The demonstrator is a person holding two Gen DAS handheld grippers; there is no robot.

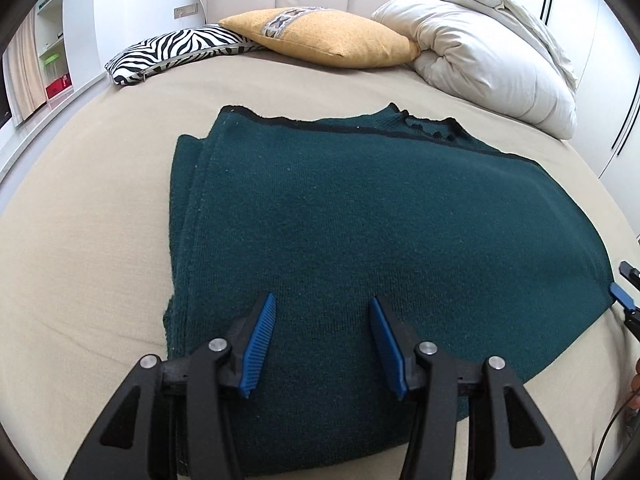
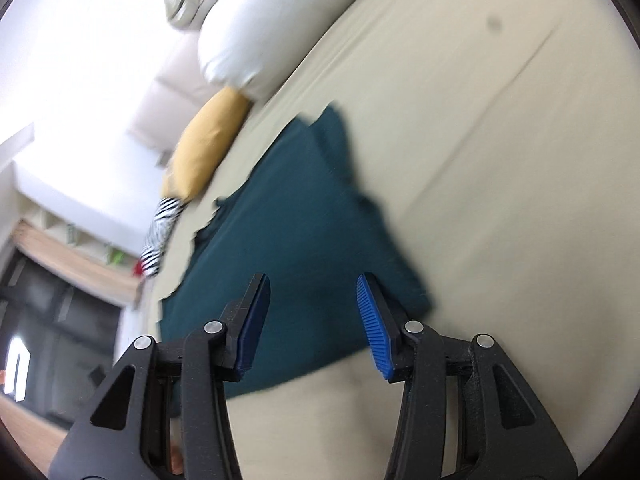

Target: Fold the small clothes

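A dark green knitted garment point(image 1: 360, 232) lies folded flat on the beige bed sheet point(image 1: 80, 220), its black-trimmed edge at the far side. My left gripper point(image 1: 322, 304) is open and empty, just above the garment's near edge. My right gripper point(image 2: 312, 284) is open and empty, hovering over the garment's near corner point(image 2: 304, 232); that view is tilted and blurred. A blue fingertip of the right gripper shows at the left wrist view's right edge point(image 1: 621, 294), beside the garment's right corner.
A zebra-print pillow point(image 1: 180, 50), a yellow cushion point(image 1: 324, 38) and a bunched white duvet point(image 1: 488, 56) lie at the head of the bed. Bare beige sheet point(image 2: 500, 200) surrounds the garment. White wardrobe doors point(image 1: 600, 20) stand at the right.
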